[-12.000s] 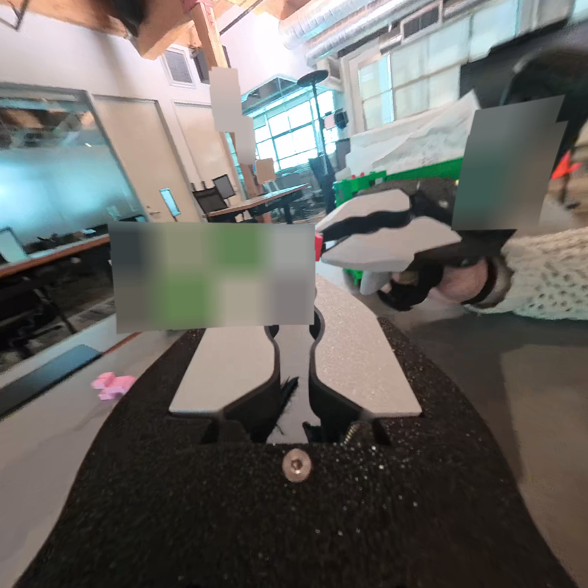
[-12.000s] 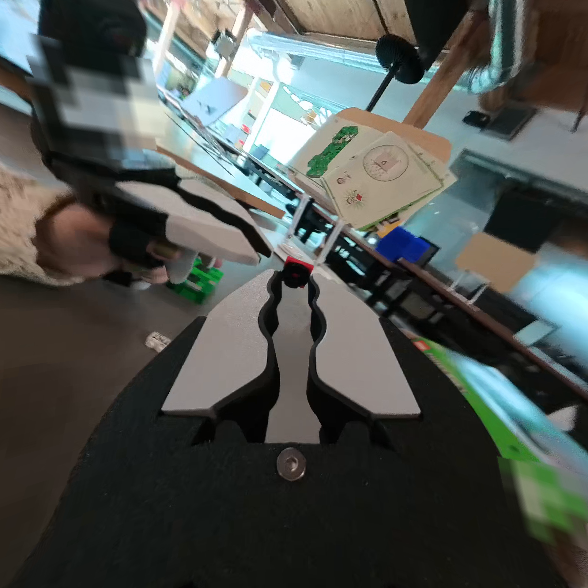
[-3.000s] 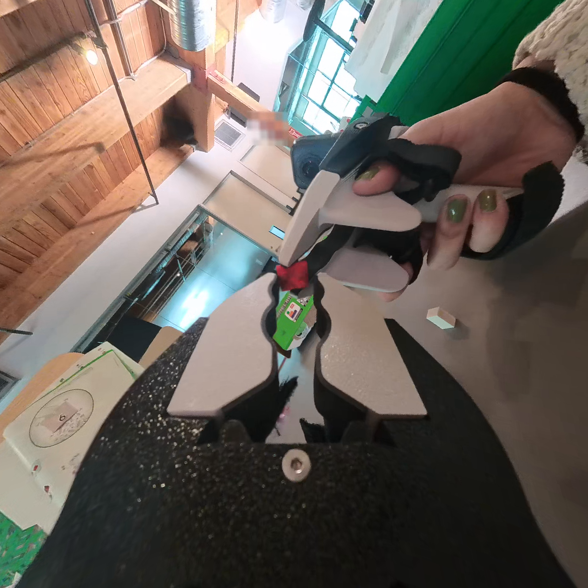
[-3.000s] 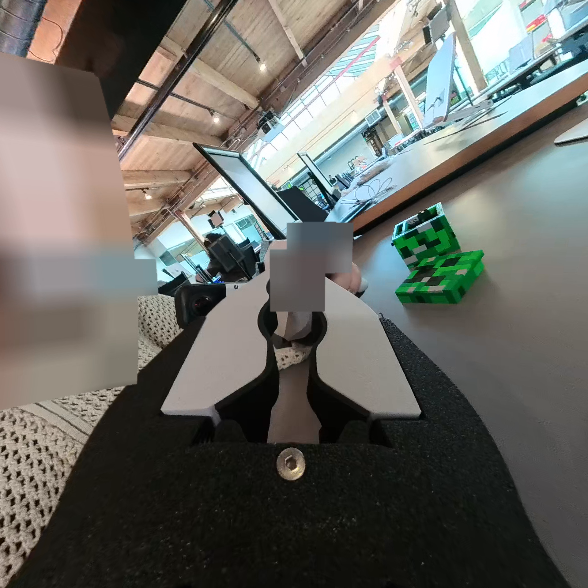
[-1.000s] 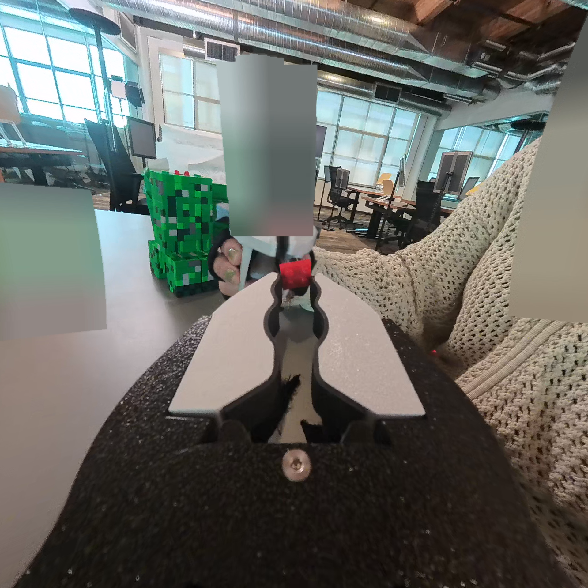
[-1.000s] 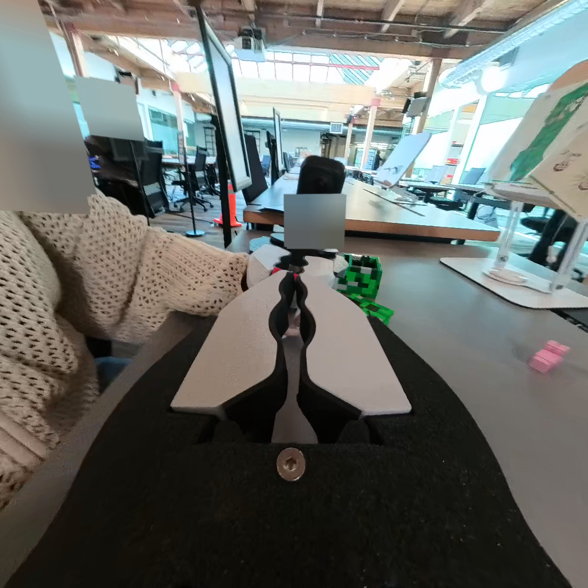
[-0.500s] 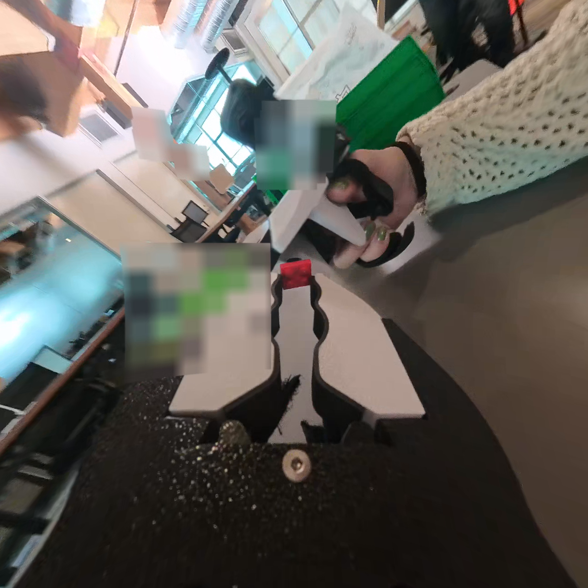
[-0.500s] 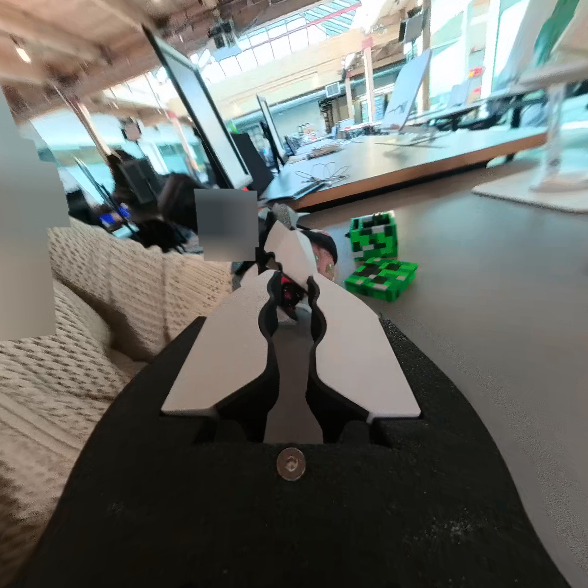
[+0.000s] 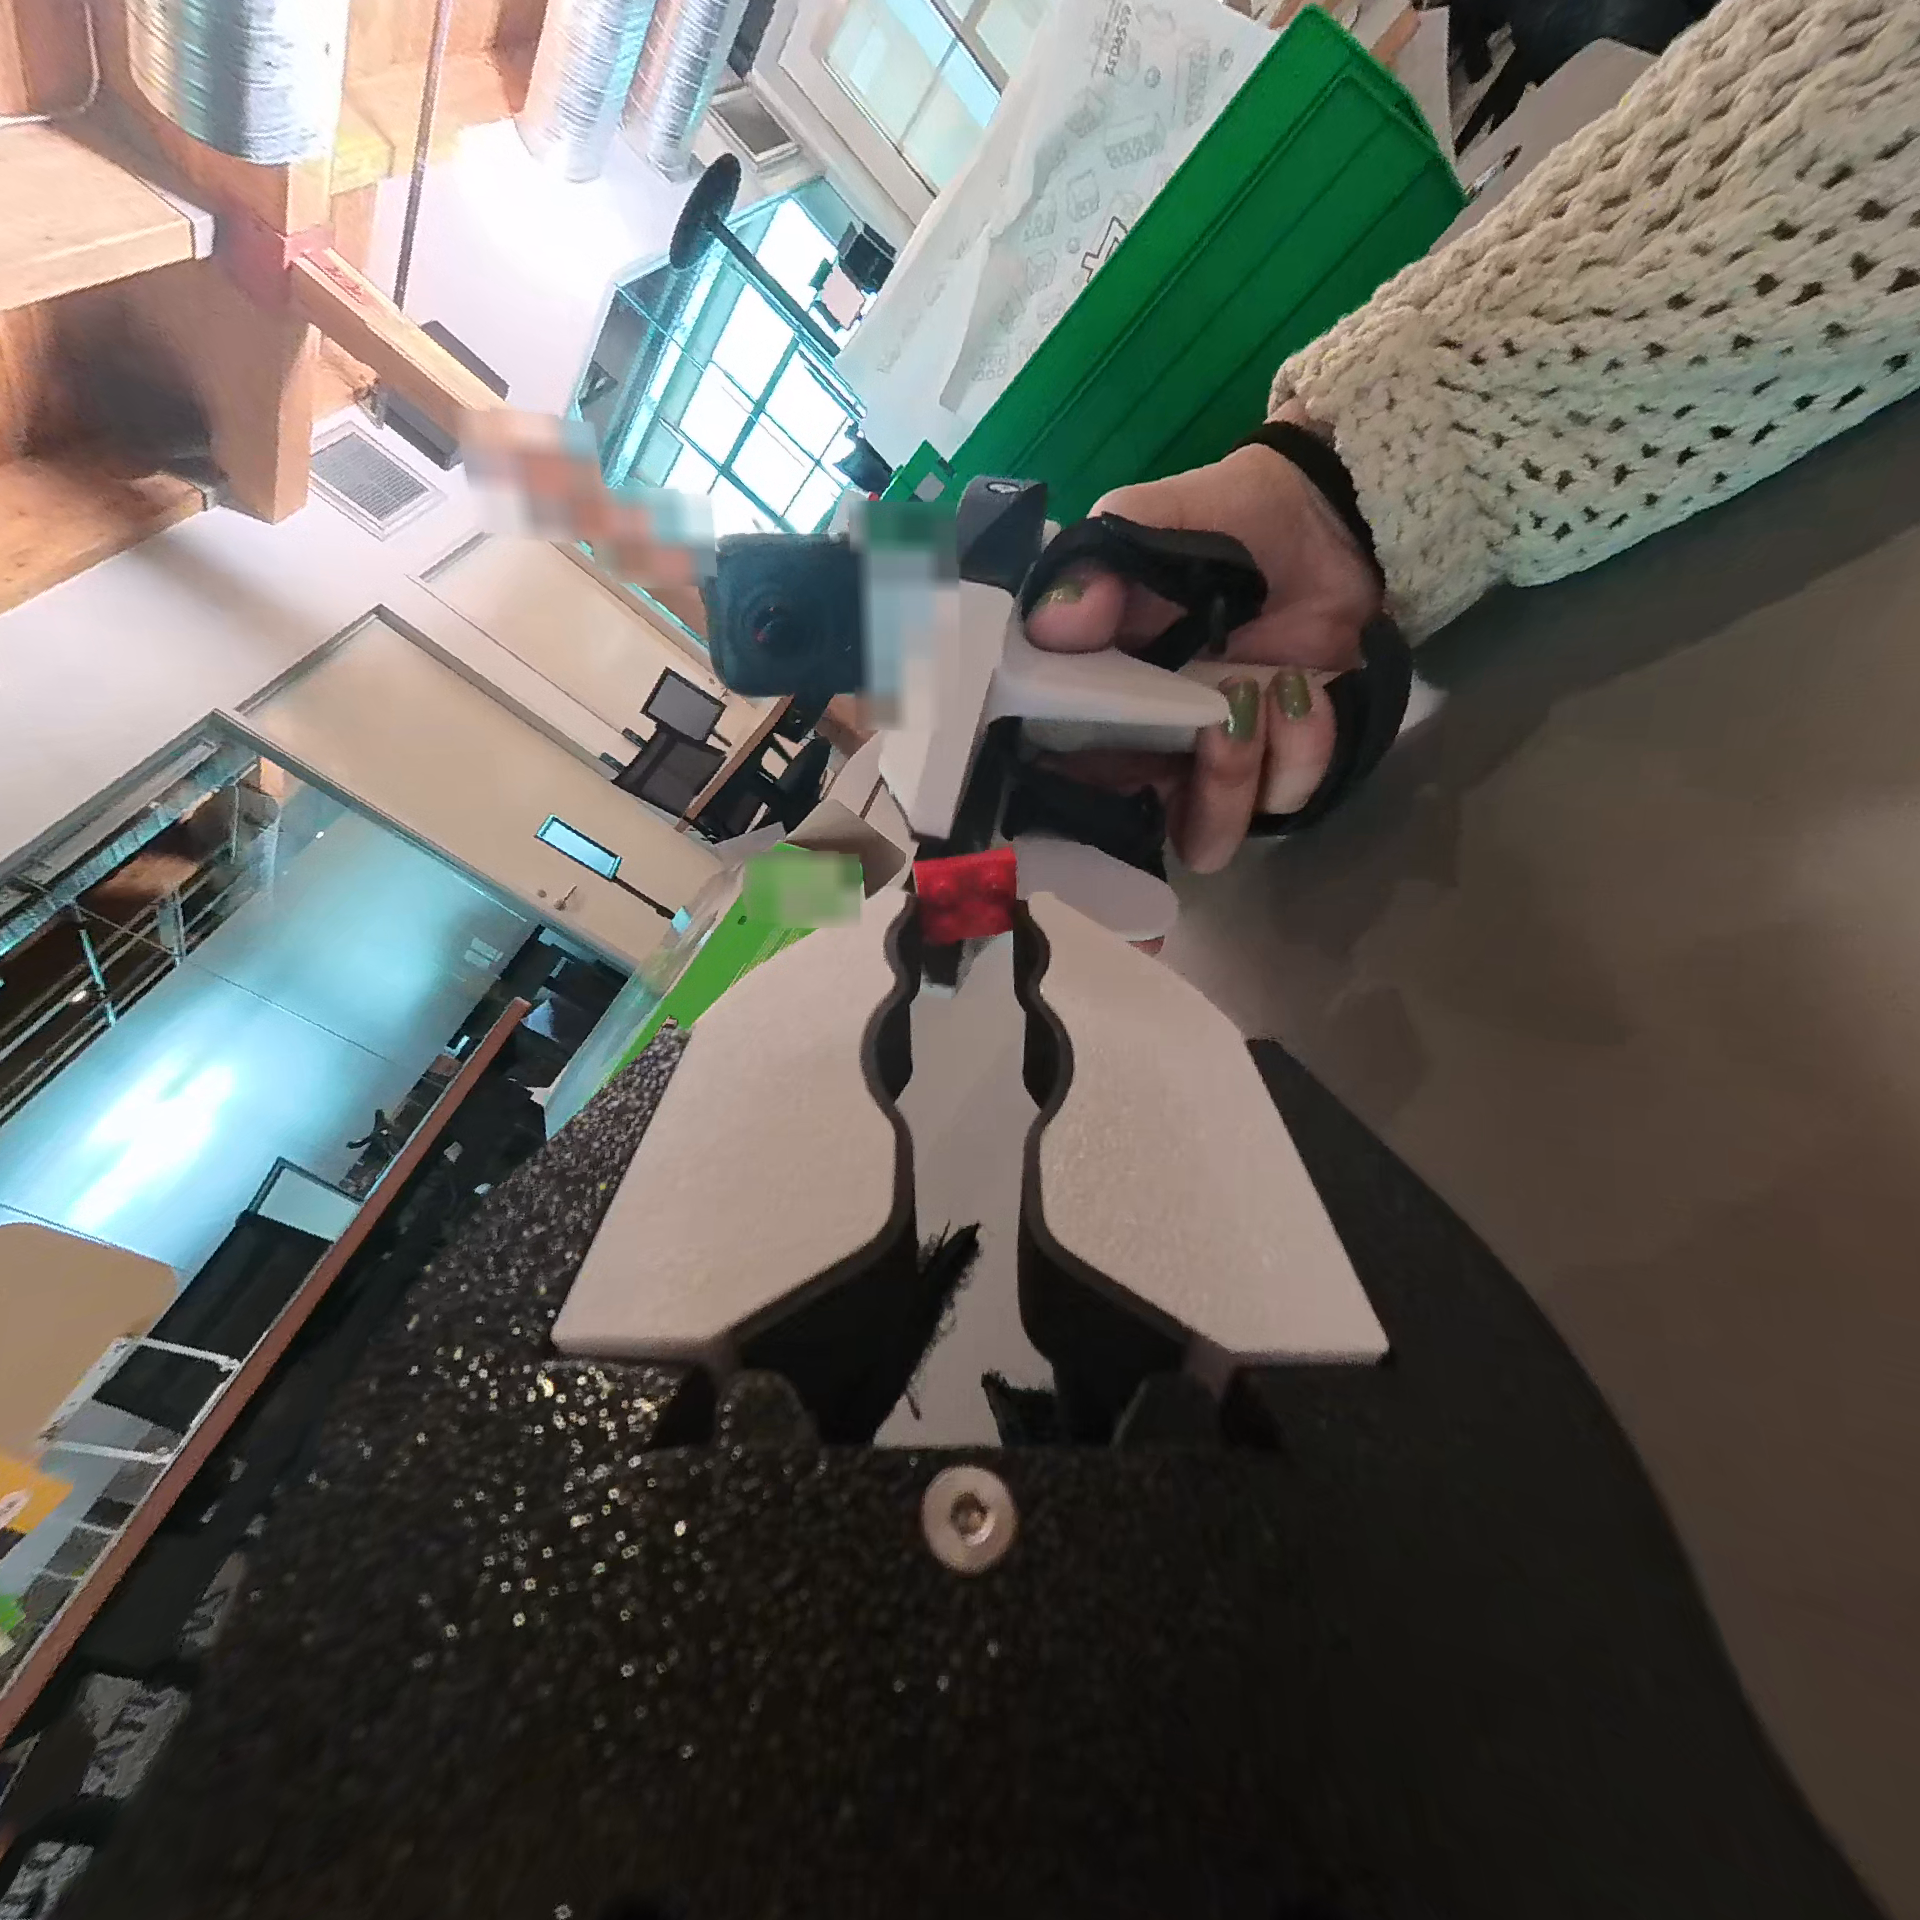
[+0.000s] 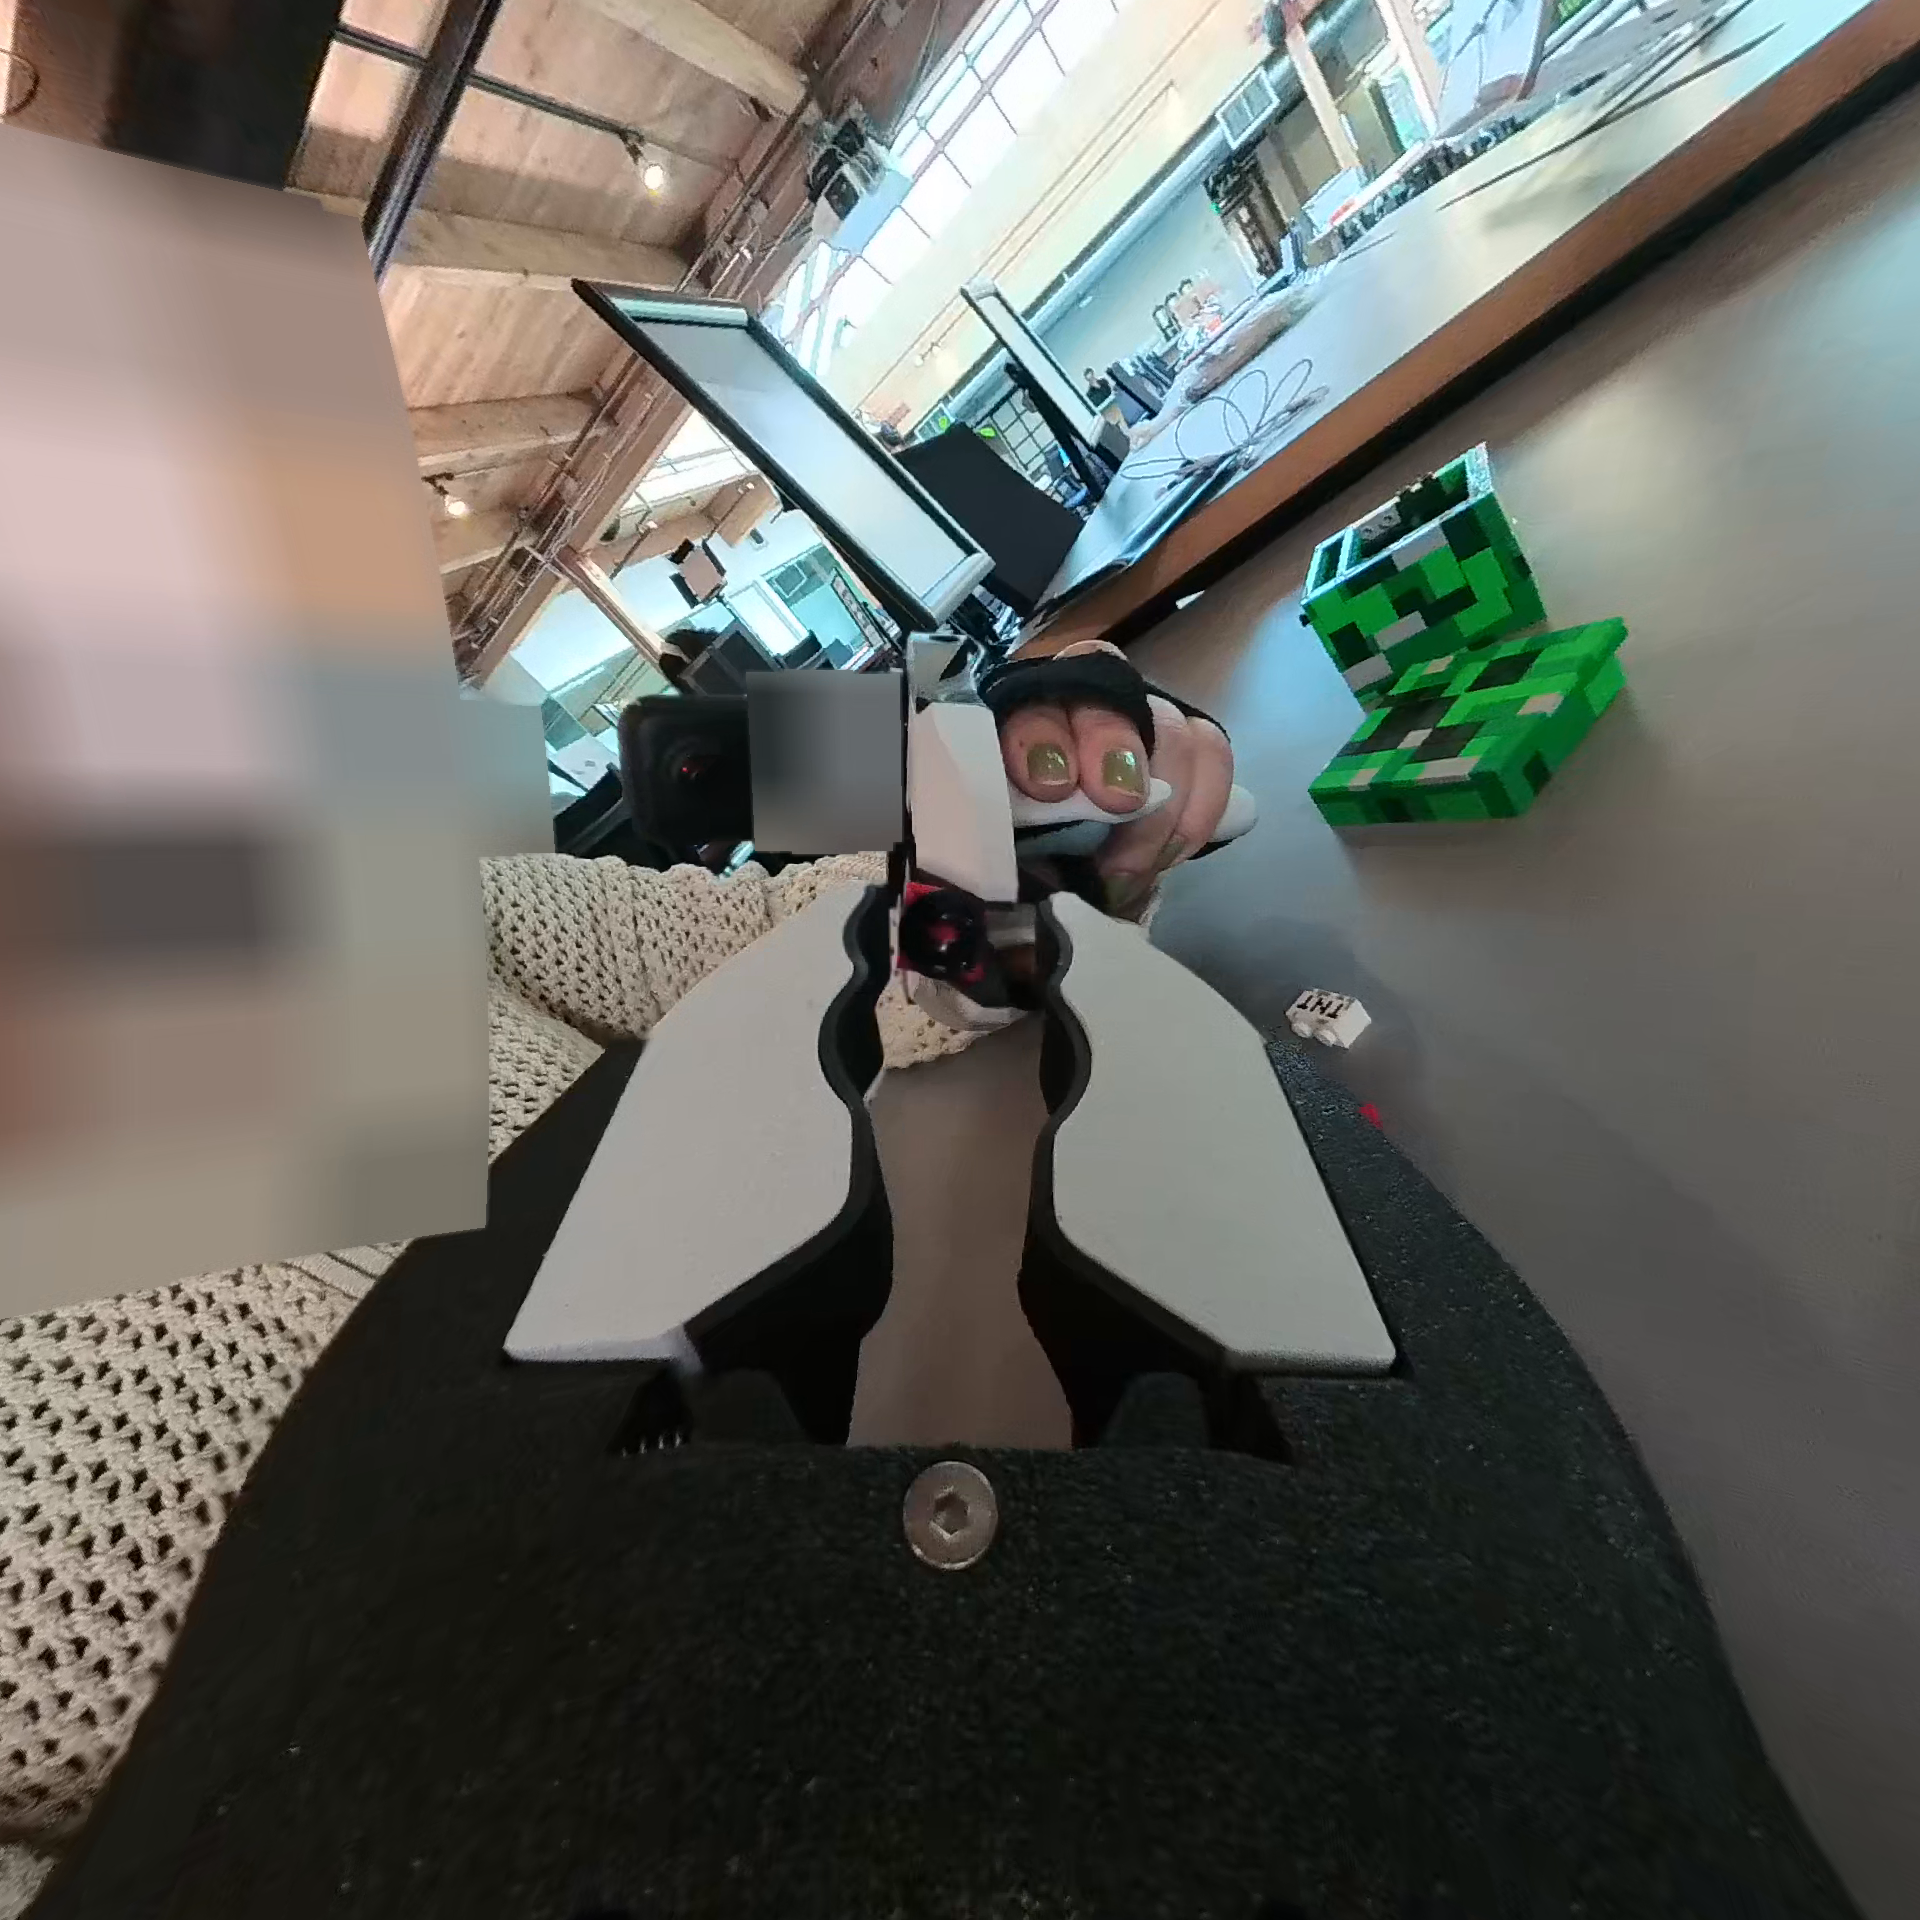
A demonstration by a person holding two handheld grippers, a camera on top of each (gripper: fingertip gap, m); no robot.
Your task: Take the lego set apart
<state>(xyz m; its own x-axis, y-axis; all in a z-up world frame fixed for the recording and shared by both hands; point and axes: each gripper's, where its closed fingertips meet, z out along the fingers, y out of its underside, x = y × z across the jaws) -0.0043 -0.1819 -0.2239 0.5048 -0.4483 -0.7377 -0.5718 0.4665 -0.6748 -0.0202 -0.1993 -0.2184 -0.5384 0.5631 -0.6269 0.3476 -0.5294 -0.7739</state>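
Pinching a small red brick (image 9: pixel 962 902) at its very tips, the left tool (image 9: pixel 964 940) is closed on that piece, held in the air above the grey table (image 9: pixel 1662 935); the right tool's white fingers and the hand (image 9: pixel 1236 675) working it sit just beyond, meeting the brick head-on. The brick is studded, glossy plastic against matte, wavy-edged grey fingers. From the right wrist view, the right tool (image 10: pixel 961 961) is narrowed around a red-and-black piece (image 10: pixel 940 935) at its tips, though whether it truly grips I cannot tell. Both tools face each other along one line, so pulling apart looks likely. Blocky green sections (image 10: pixel 1455 686) and a small white brick (image 10: pixel 1330 1013) lie on the table to the right.
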